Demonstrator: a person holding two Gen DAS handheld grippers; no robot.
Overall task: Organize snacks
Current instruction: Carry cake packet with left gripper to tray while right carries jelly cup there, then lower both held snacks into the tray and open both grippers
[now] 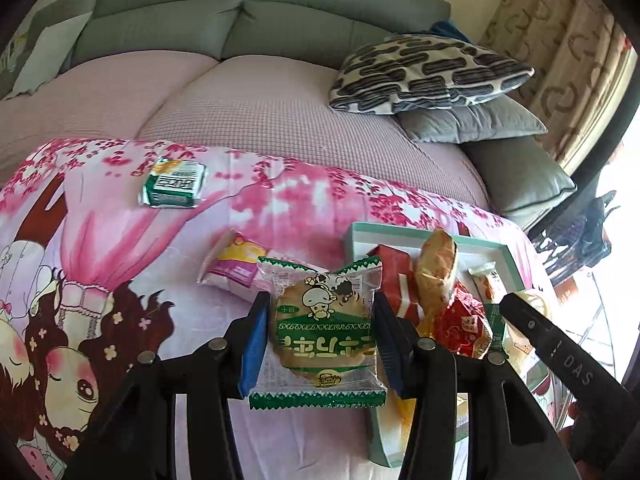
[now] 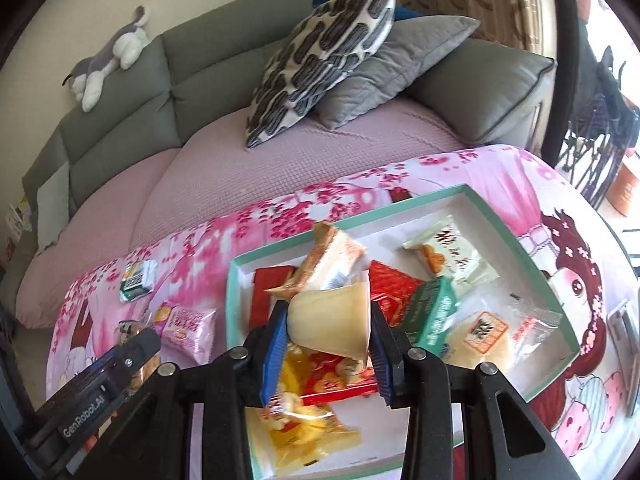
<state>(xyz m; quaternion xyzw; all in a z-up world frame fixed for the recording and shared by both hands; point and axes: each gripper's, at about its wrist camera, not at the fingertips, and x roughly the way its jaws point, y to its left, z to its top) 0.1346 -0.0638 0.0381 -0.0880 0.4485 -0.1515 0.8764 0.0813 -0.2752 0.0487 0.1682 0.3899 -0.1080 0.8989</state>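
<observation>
The left gripper (image 1: pixel 320 344) is clamped on a green-edged cookie packet (image 1: pixel 322 332), held upright with its long axis running along the fingers, above the pink cloth (image 1: pixel 120 240). The teal-rimmed box (image 1: pixel 496 246) lies just to its right, so the packet probably has to travel rightward to join the snacks there. The right gripper (image 2: pixel 330 344) is closed on a pale jelly cup (image 2: pixel 330 324) lying sideways, already hanging over the box (image 2: pixel 472 192). A pink packet (image 1: pixel 232 268) and a green one (image 1: pixel 174 184) lie loose on the cloth, nearer the left gripper.

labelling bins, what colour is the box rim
Teal rim on the box, white inside; clearest in the right wrist view.
</observation>
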